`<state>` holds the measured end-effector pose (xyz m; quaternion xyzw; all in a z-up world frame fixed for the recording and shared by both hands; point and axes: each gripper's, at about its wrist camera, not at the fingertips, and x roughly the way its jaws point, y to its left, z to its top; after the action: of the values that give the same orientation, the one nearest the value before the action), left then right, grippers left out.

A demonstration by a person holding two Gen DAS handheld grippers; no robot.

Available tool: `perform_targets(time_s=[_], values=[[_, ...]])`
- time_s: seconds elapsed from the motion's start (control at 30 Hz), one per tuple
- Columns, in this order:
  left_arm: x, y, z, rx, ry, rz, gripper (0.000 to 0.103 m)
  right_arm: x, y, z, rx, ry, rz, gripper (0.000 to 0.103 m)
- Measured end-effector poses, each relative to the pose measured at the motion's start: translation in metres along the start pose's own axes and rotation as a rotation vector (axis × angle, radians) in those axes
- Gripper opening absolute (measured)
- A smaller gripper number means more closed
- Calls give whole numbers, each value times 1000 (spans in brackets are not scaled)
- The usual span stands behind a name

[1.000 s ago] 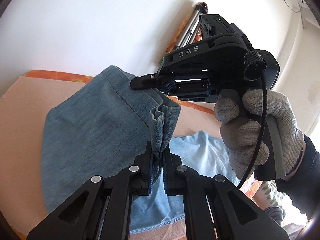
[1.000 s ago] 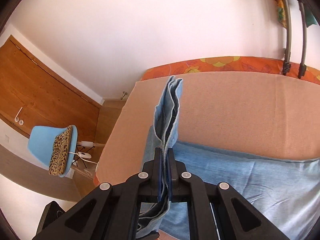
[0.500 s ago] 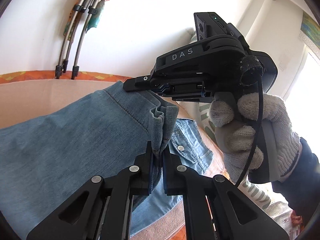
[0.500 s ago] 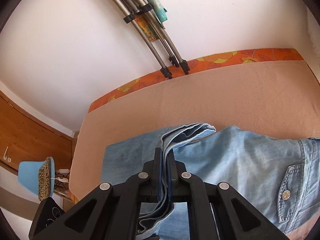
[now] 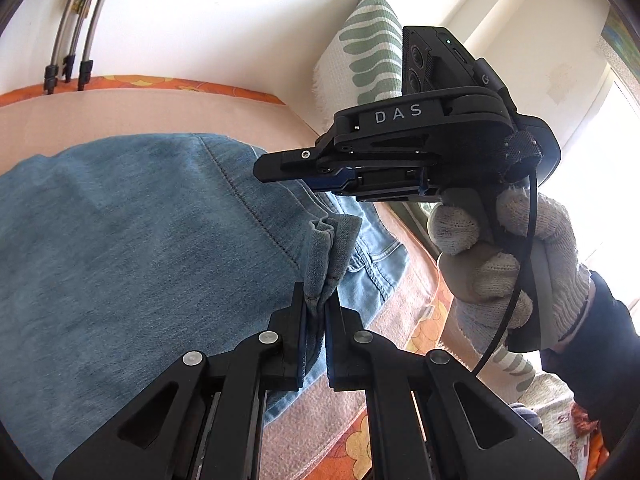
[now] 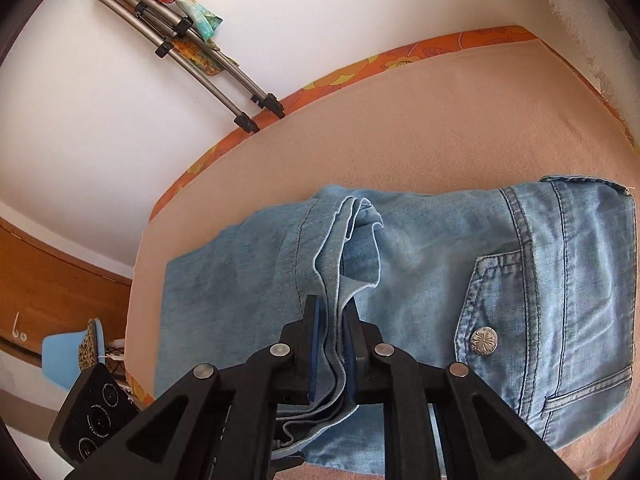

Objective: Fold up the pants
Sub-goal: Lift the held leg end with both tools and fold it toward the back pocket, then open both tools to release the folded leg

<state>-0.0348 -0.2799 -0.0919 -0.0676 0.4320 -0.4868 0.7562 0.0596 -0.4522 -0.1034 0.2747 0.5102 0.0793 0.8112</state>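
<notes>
The soft, limp denim pants (image 6: 420, 264), spread on the bed (image 6: 400, 128), were kept pinched at the hem by the left gripper (image 5: 316, 312), while the right gripper (image 6: 332, 312) was opening around slack hem layers, judged the best hold.

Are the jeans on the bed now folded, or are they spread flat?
Folded. The jeans lie doubled on the bed: the leg hems rest over the upper part, near the buttoned pocket.

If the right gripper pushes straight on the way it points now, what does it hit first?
The bunched hems between the opening right gripper jaws, then probably the jeans laid on the bed; depth is unclear.
</notes>
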Motion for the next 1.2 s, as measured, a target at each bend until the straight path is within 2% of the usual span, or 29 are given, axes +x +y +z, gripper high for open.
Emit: perform_targets(time_s=[0.03,0.13,0.23,0.37,0.4,0.43,0.47,0.5,0.6,0.7,0.77,0.87,0.9,0.97,1.03,1.13,1.2], values=[[2,3,-2,-1,11,2,6,2,-4,-1,9,3,17,40],[2,5,-3,8,25,6,6,5,-13,0,14,8,69,41],[-4,0,-7,41,28,17,6,19,-18,10,38,39,89,52],[-13,-4,-6,58,31,17,6,40,-23,28,92,49,168,52],[-14,-4,-5,60,34,19,6,44,-23,33,90,39,174,48],[-14,-5,-5,65,36,24,6,47,-23,36,93,18,168,39],[-14,-4,-4,67,39,28,6,48,-22,39,91,-8,152,18],[-14,-3,-4,67,43,32,6,49,-19,41,80,-22,144,8],[-21,-3,-6,66,46,33,4,39,1,38,-19,-72,110,2],[-17,-6,-11,79,47,33,4,25,24,31,-150,-108,40,1],[-14,-7,-12,93,48,44,4,19,26,32,-172,-102,26,1],[-10,-10,-15,121,54,79,4,22,17,35,-149,-59,23,11],[-8,-11,-16,123,63,82,4,24,12,36,-138,-45,17,32],[-6,-9,-14,122,79,89,4,25,3,38,-110,-30,5,59],[-5,-7,-11,126,89,107,4,20,-8,35,-84,-44,0,58],[-4,-4,-7,137,113,119,5,18,-23,25,-49,-9,-12,58],[-2,-6,-6,170,126,131,10,16,-32,14,-25,23,-16,58]])
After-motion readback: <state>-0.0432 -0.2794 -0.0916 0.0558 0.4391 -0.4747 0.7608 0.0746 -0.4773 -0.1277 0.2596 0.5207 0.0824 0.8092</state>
